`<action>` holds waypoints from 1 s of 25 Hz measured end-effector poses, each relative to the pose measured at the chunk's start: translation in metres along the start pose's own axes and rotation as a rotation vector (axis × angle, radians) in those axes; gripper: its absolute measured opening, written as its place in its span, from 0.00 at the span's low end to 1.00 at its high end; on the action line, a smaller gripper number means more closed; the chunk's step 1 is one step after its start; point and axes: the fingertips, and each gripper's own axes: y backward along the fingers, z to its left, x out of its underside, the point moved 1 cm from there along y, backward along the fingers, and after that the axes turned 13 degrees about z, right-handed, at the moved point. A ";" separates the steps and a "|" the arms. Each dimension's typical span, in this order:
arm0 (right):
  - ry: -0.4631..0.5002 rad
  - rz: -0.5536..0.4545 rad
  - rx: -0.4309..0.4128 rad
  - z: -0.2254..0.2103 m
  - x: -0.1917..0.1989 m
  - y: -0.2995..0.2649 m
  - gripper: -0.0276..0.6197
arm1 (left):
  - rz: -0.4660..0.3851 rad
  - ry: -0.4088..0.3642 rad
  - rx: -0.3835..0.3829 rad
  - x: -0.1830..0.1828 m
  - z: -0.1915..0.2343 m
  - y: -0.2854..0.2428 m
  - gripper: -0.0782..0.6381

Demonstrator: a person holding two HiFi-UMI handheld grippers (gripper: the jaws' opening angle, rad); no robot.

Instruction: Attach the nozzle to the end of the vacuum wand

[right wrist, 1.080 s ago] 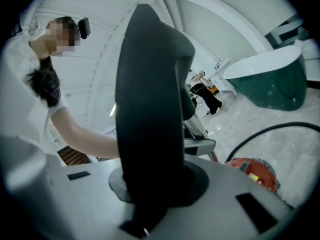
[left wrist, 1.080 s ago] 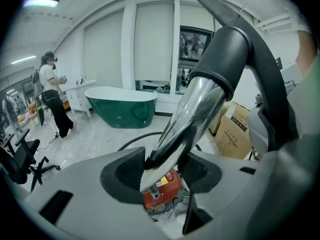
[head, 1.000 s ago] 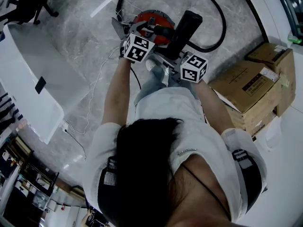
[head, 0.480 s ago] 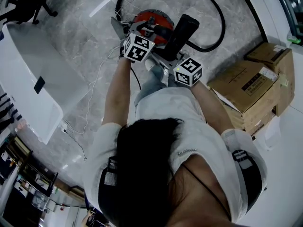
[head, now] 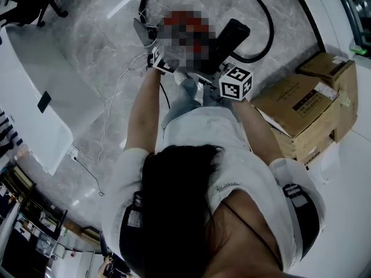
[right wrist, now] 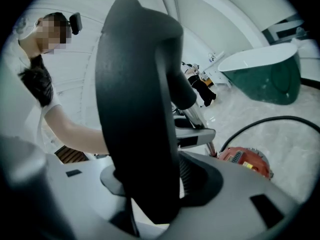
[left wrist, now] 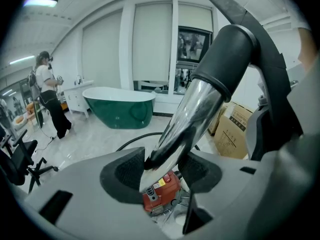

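The chrome vacuum wand [left wrist: 187,119] runs up between the pads of my left gripper [left wrist: 162,171], which is shut on it. A black nozzle [left wrist: 230,59] sits over the wand's upper end. In the right gripper view the same nozzle [right wrist: 135,114] fills the middle, standing between the jaws of my right gripper [right wrist: 150,184]. Those jaws have just been opening, and a thin gap shows beside the right pad. In the head view the nozzle [head: 229,39] points away from the person, above the right gripper [head: 219,68]. The left gripper [head: 168,62] is partly hidden.
The red vacuum body [left wrist: 160,191] sits on the marble floor below the wand, its black hose [head: 264,22] looping behind. Cardboard boxes [head: 301,106] stand at the right, a white tub [head: 35,97] at the left. A green bathtub [left wrist: 120,106] and a person [left wrist: 50,101] are farther off.
The right gripper's marker cube shifted slightly toward the person and back again. The nozzle stays between the two grippers and the left gripper has not moved.
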 end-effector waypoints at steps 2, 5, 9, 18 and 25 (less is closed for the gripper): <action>-0.014 -0.015 -0.021 0.002 -0.001 0.002 0.39 | 0.001 -0.003 0.003 0.000 0.000 0.000 0.39; -0.028 -0.026 -0.004 -0.003 0.000 0.009 0.44 | 0.003 -0.008 0.008 0.000 -0.001 -0.001 0.39; -0.040 -0.051 0.037 -0.012 0.001 0.025 0.49 | -0.001 -0.008 0.007 -0.001 -0.002 -0.002 0.39; -0.063 -0.142 0.025 -0.015 -0.010 0.071 0.51 | 0.014 -0.038 0.018 -0.001 -0.005 -0.005 0.39; -0.087 -0.179 -0.011 -0.009 -0.012 0.088 0.53 | 0.017 -0.045 0.018 -0.002 -0.007 -0.007 0.39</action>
